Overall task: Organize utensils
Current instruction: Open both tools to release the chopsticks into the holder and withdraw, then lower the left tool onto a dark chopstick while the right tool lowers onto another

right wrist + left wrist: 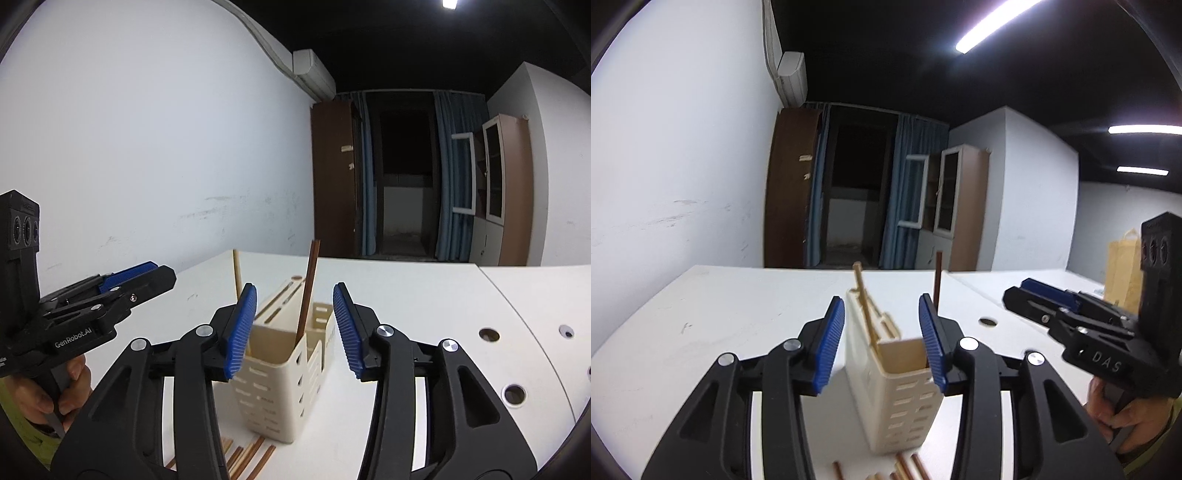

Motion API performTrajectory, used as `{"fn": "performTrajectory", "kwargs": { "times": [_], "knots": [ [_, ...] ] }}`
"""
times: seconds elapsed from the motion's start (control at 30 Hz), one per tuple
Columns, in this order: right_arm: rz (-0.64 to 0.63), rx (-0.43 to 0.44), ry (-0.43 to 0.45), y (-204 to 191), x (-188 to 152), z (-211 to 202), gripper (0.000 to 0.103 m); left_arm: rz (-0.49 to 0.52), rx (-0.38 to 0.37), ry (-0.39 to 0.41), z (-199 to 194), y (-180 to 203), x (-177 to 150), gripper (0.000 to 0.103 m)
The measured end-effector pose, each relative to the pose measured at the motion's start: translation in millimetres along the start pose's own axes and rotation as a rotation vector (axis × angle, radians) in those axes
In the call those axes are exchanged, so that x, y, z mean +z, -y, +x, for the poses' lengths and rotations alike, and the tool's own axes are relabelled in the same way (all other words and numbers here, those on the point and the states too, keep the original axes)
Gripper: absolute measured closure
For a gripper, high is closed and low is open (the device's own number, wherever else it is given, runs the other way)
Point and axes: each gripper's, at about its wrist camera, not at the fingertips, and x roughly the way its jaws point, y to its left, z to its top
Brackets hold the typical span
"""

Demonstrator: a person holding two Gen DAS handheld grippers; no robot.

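Left wrist view: the left gripper (882,343) is sitting wide open, holding nothing, its ribbed blue pads flanking a cream slotted plastic holder (897,387) on the white table (701,332).

Right wrist view: the right gripper (294,328) is hanging just as open and empty, with loose chopsticks (251,458) lying at the holder's base.

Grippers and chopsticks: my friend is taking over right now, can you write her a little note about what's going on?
Left gripper: open, holding nothing, raised above the table.
Right gripper: open, holding nothing, raised too.
The cream holder stands upright on the white table, between both sets of fingers in the views.
Done: a dark brown chopstick and a light wooden chopstick stand inside the holder.
Left: several loose chopsticks lie on the table in front of the holder. Pick them up and drop them in.
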Motion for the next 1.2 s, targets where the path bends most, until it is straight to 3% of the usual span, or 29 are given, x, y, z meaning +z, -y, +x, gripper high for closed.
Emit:
{"fn": "performTrajectory", "kwargs": {
  "times": [0.2, 0.4, 0.57, 0.93, 1.2],
  "knots": [
    [0.034, -0.009, -0.123, -1.3, -10.9, 5.2, 0.055, -0.022, 0.08, -0.208, 17.1, -11.0, -14.3, 0.056],
    [0.044, -0.027, -0.234, -3.0, -31.4, 16.6, 0.05, -0.017, 0.12, -0.393, 40.9, -20.6, -38.6, 0.054],
    [0.066, 0.022, -0.36, -4.3, -45.8, 36.0, 0.042, -0.045, 0.12, -0.516, 56.2, -25.8, -62.0, 0.054],
    [0.133, 0.042, -0.567, -1.0, -85.9, 76.2, 0.042, -0.065, 0.113, -0.671, 79.8, -42.2, -100.5, 0.054],
    [0.15, 0.025, -0.657, -0.8, -108.3, 99.2, 0.042, -0.054, 0.115, -0.735, 93.8, -41.7, -112.8, 0.054]
  ]
}}
